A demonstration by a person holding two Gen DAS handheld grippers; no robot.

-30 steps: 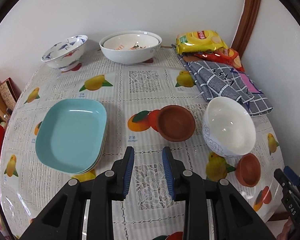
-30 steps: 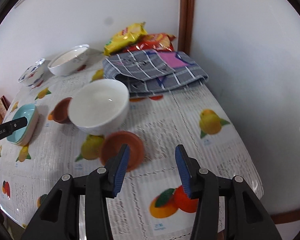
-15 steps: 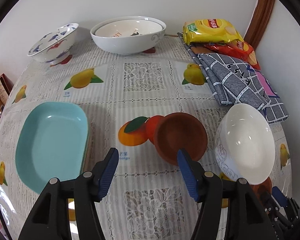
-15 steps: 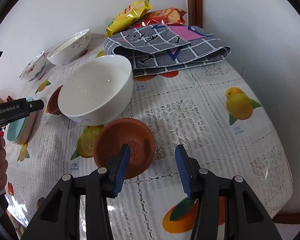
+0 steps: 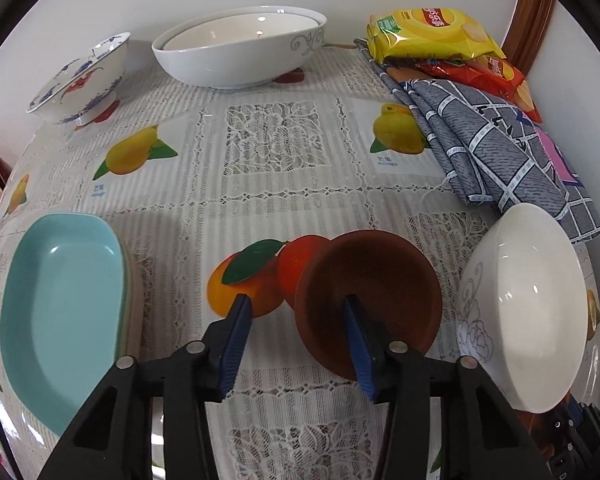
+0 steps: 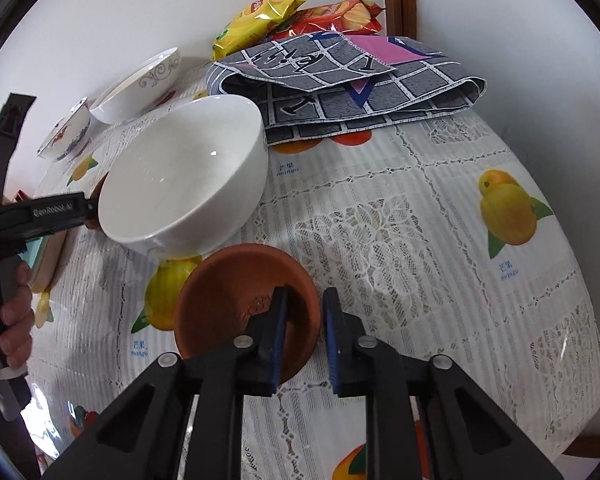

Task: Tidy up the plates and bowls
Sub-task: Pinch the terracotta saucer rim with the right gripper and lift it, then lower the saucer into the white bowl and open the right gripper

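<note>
Left gripper: jaws spread wide and straddling the near-left rim of a round, matte brown dish, one blue ribbed pad inside the bowl of it, the other outside over the tablecloth; neither pad is seen pressing the rim. Right gripper: jaws narrowed to a small gap across the near-right rim of a second dish, terracotta-coloured, shallow and matte, with one pad inside and one outside; whether the pads actually bite the rim cannot be told. Both dishes sit on a glossy plastic-covered cloth with lace-pattern squares and printed fruit. Just beside the brown dish, to its right, stands a deep, smooth white bowl with a faint grey floral print on its outer wall; in the right wrist view the same white bowl sits just behind the terracotta dish. To the left lies a stack of oblong turquoise plates, glossy, with rounded corners. Further back, at the right edge, a folded grey checked cloth lies with a yellow snack bag and a red bag behind it. At the far wall rest two nested wide white bowls, the outer with grey scrollwork, and a footed blue-and-red patterned bowl, tilted.
</note>
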